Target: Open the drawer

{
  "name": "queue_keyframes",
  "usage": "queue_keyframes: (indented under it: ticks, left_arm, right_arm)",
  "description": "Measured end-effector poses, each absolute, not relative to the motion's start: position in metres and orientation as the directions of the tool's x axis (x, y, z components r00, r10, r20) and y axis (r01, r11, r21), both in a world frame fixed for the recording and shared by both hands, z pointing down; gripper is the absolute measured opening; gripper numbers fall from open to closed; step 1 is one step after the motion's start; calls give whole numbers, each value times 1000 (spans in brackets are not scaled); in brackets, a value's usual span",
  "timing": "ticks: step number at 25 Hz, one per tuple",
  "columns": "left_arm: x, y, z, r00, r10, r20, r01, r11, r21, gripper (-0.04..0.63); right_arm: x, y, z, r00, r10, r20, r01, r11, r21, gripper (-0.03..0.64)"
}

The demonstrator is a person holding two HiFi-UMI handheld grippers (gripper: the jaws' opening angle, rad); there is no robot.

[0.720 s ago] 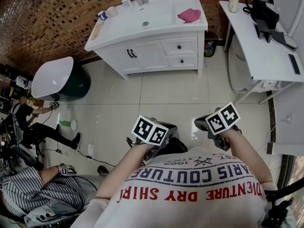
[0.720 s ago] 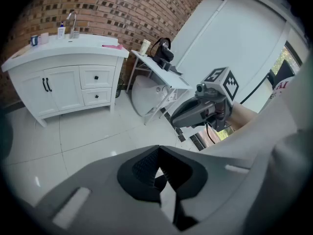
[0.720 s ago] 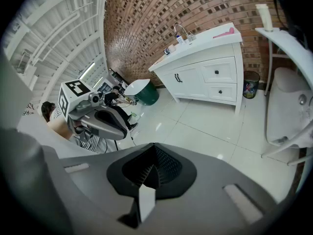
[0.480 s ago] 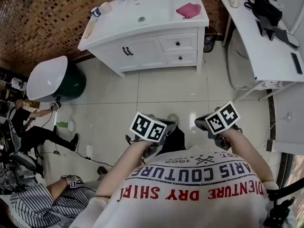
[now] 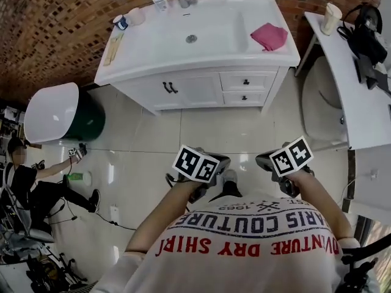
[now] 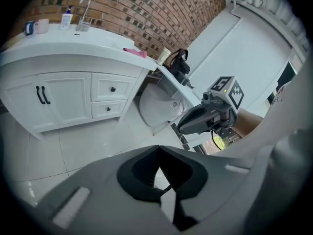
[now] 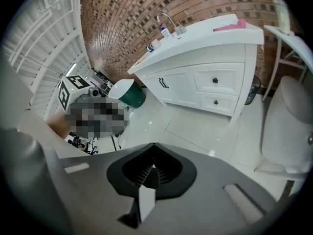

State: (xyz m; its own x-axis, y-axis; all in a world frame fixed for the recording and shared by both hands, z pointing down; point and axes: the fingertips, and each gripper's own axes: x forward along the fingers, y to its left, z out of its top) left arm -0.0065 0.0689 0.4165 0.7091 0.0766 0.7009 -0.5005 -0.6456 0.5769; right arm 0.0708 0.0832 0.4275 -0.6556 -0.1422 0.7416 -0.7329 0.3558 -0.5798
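Left gripper (image 6: 159, 151) and right gripper (image 7: 152, 166) both closed on nothing, side by side at six o'clock, white vanity (image 5: 195, 90) well apart at twelve o'clock, upper drawer (image 5: 246, 81) and lower drawer (image 5: 244, 97) shut

White, seemingly short-sleeved T-shirt (image 5: 244, 249) with red and dark lettering; grey left gripper (image 6: 159, 148) and right gripper (image 7: 153, 144) bear black-and-white marker cubes (image 5: 195, 165).

The left gripper (image 6: 159, 153) is being held over the floor (image 6: 93, 141), jaws meeting at the tips, nothing between them. It is being pointed towards the cabinet (image 6: 63, 99), well apart from it; both drawers (image 6: 112, 88) are sitting shut, a pink cloth (image 6: 135, 52) lying on the top. The right gripper (image 6: 182, 127) is being held alongside, at right.
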Motion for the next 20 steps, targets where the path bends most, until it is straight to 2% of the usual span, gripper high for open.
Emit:
queue_keyframes:
  ticks: [8,14,20]
  left_arm:
    - [-39,-44,417,728,67,682,-499,-631,595,-6]
    - [-33,-68,422,729,110,675,-484,-615,622,-6]
    - [-22,-77,422,731,104,674,-489,-609,625,-6]
  right_arm:
    - [48,-13,430,-623,-142,769,-764,319,-560,6]
    - [56,-41,429,-610,-171,774,-785,262,-561,6]
    - [71,-46,443,-613,-165,773,-786,222,-576,6]
